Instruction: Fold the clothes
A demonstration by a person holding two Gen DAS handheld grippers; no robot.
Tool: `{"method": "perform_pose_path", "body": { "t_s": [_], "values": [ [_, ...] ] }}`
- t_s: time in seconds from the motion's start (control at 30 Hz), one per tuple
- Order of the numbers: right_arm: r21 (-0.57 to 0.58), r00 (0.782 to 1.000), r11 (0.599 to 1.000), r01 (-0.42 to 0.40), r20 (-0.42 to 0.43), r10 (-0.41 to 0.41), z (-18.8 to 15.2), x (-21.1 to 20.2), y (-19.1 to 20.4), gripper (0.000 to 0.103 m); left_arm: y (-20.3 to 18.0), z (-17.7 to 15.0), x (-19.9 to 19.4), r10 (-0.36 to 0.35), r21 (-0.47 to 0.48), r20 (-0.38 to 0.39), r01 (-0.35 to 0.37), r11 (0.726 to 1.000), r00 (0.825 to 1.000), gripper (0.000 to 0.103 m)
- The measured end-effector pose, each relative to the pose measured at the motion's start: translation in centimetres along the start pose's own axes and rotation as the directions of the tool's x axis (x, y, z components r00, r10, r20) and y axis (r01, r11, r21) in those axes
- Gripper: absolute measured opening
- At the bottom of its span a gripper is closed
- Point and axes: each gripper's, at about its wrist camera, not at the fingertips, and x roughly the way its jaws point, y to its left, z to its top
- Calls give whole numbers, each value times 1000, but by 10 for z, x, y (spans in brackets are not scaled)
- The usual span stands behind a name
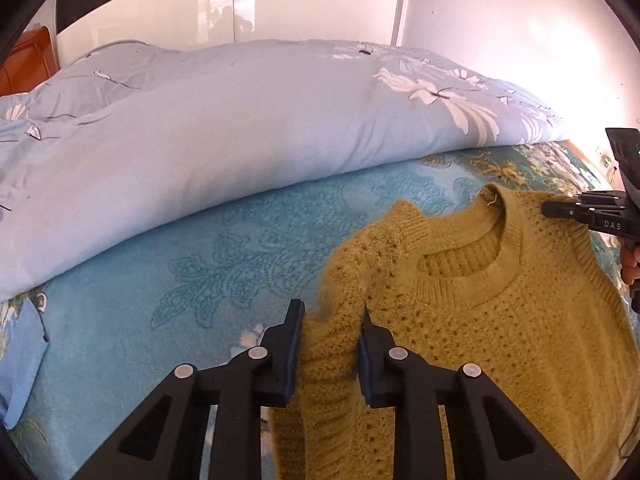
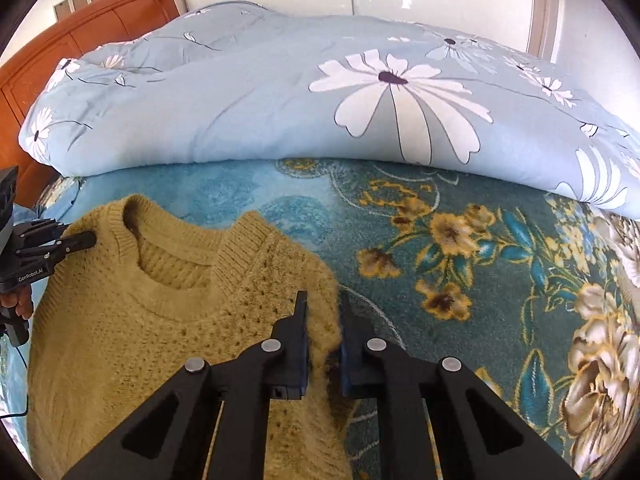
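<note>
The left tool [image 1: 332, 312] and right tool [image 2: 323, 304] each pinch a shoulder of the mustard knit sweater [image 1: 500, 332] (hem cut off below) lying on the bed's teal floral blanket [image 2: 460, 248], near a blue flowered duvet [image 2: 280, 92].

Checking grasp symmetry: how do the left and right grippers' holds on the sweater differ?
The left gripper pinches a thick bunched fold of the sweater; the right gripper pinches a thinner edge, jaws closer together. They hold opposite shoulders. Both are shut on knit beside the collar.

Sunlit white wall [image 1: 500, 20], orange wooden headboard [image 2: 80, 32], floral duvet [image 2: 280, 100] on bed.
</note>
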Motion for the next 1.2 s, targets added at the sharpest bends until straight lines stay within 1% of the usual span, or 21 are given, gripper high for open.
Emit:
{"method": "perform_pose_path", "body": {
  "t_s": [0.1,0.17,0.23,0.3,0.4,0.43,0.53,0.6,0.67,0.77,0.83,0.9,0.97,1.03,1.07,1.13,1.2],
  "values": [
    [-26,997,999,-29,73,31,-5,-44,10,12,-10,2,-47,-36,41,73,33,999,997,25],
    [-44,991,998,-48,121,53,-9,-73,17,12,-20,0,-79,-44,71,108,37,997,993,25],
    [-65,983,996,-65,167,75,-15,-102,26,12,-31,-7,-111,-44,107,139,29,994,989,25],
    [-92,973,993,-79,209,97,-29,-132,38,12,-42,-20,-144,-49,135,168,26,991,985,25],
    [-125,961,987,-98,245,126,-64,-167,54,12,-60,-51,-187,-40,179,213,1,984,976,26],
    [-135,957,985,-104,255,136,-77,-178,60,12,-66,-64,-199,-36,187,221,-6,982,975,27],
    [-164,946,979,-119,281,162,-117,-208,76,12,-81,-106,-224,-36,187,228,-8,982,973,28],
    [-179,943,976,-120,286,169,-149,-219,85,12,-88,-138,-233,-55,160,243,17,987,969,28],
    [-184,945,973,-138,268,185,-183,-226,94,12,-93,-169,-236,-79,126,238,49,991,968,28],
    [-210,957,969,-134,227,181,-234,-230,106,12,-102,-214,-239,-74,121,196,51,991,978,28],
    [-224,965,965,-138,187,182,-264,-230,112,12,-109,-236,-238,-78,134,145,59,989,986,28],
    [-226,975,966,-129,147,164,-290,-225,115,12,-116,-256,-237,-72,146,96,57,988,993,31],
    [-216,983,969,-119,108,145,-310,-217,115,12,-121,-272,-234,-61,145,58,52,988,996,33],
    [-201,989,974,-106,84,125,-325,-211,115,14,-122,-286,-235,-62,121,29,58,991,998,34],
    [-195,990,976,-102,77,119,-331,-209,115,17,-121,-291,-235,-57,110,19,55,992,998,36],
    [-182,992,979,-92,69,106,-339,-208,116,19,-118,-300,-237,-58,69,1,58,996,998,37],
    [-160,993,983,-90,63,101,-346,-208,115,20,-114,-308,-240,-72,6,-3,72,997,997,40]
  ]
}}
